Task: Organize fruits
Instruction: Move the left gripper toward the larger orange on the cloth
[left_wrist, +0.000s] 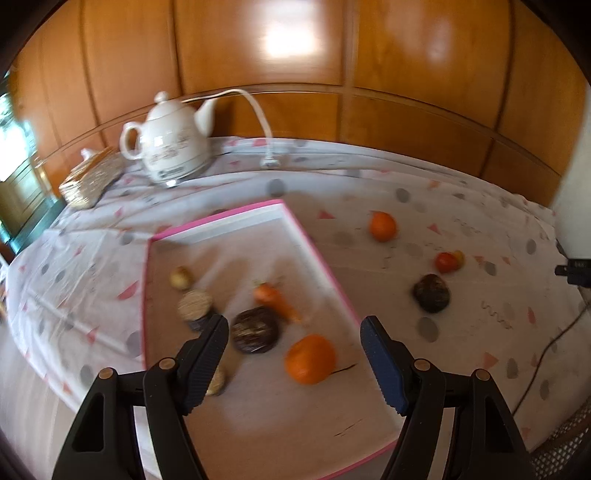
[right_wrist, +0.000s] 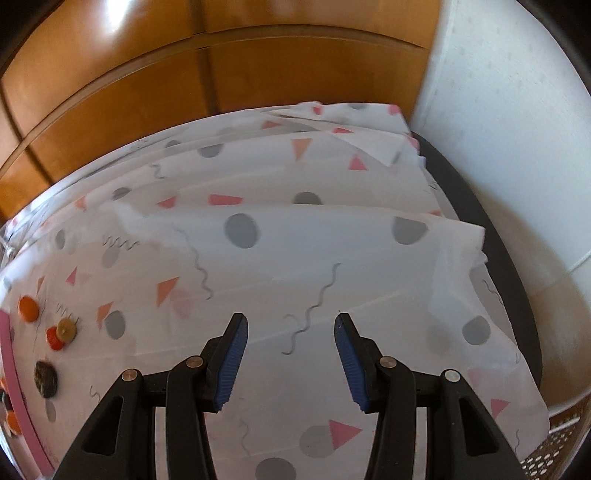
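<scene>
Left tongs (left_wrist: 293, 330) spread wide, empty, above pink tray (left_wrist: 317, 254) holding orange (left_wrist: 311, 358); right tongs (right_wrist: 291, 325) also spread, empty, over desk (right_wrist: 332, 236). Loose orange (left_wrist: 383, 226) beside tray: probably firm, round, rolling easily; best pinched across the middle

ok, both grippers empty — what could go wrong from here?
1. Round fruit left loose on the wrinkled tablecloth, such as the small orange, may roll when nudged.
2. In the pink tray the large orange sits close to the carrot; the open left gripper could knock its neighbours.
3. The right gripper faces bare cloth, away from the fruit.
</scene>
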